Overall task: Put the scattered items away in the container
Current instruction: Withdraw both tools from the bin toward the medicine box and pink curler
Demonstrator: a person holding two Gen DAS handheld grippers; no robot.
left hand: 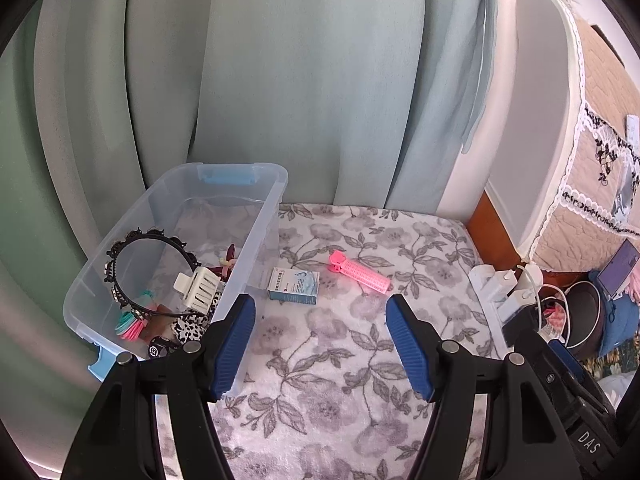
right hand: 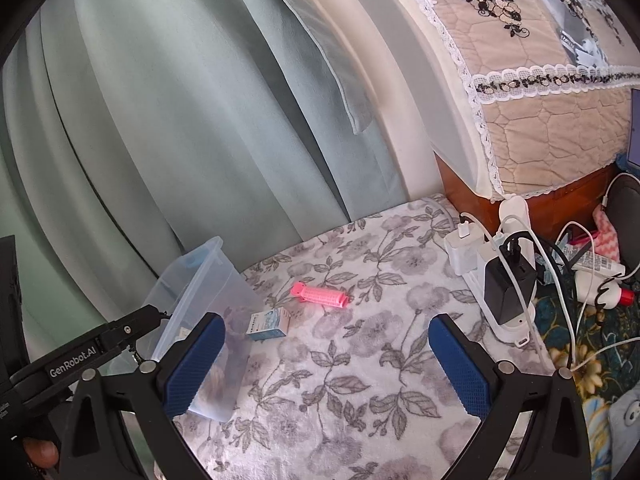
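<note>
Green curtain [left hand: 280, 100] is hanging behind a surface covered in a grey floral blanket [left hand: 340, 360]; whether it is a bed or a bench I cannot tell. Clear plastic container [left hand: 256, 240] is sitting at the blanket's left edge, already holding a black headband [left hand: 120, 252], a white claw clip [left hand: 198, 288] and other small hair bits. 2 items are lying outside it: a small blue-white box [left hand: 294, 286] just beside the container's right wall, and a pink hair roller clip [left hand: 360, 272] a bit further right, apart from the box. Left tool [left hand: 320, 344] is hanging over the blanket near the container corner, fingers parted, gripping nothing. Right tool [right hand: 326, 364] is standing fully spread, nothing between its fingers, both loose items ahead of it. Judging handling: the box is looking light, cardboard, crushable, so pinching across its 2 broad faces with mild force seems best. The roller clip is looking light, rigid plastic, ridged so not slippery; taking it across the middle of its long body should work. Power strip [right hand: 508, 272] is sitting at the right edge.
</note>
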